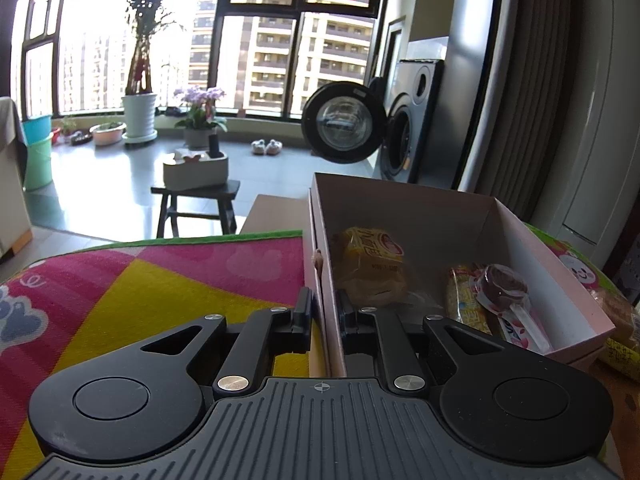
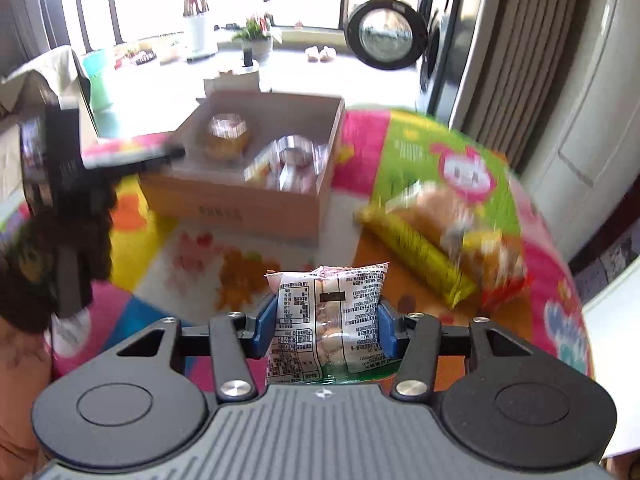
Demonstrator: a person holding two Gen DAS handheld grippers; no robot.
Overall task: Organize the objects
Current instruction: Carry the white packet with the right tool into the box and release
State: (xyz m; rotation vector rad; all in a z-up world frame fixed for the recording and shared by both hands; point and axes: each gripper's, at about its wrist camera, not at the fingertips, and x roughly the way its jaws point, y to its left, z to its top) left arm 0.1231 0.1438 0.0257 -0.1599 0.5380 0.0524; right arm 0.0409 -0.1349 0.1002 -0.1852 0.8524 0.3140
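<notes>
Between the right gripper's (image 2: pixel 327 320) blue pads sat a clamped snack packet (image 2: pixel 327 320); left gripper (image 1: pixel 325 314) pinched the box (image 1: pixel 520 236) wall ahead.

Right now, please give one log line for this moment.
left hand-held gripper: shut on box wall | right hand-held gripper: shut on packet

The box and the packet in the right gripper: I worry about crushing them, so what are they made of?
Box: looks like thin matte cardboard, with folded straight walls. Packet: seemingly glossy plastic film, printed, crimped at its top edge, held by the right gripper.
</notes>
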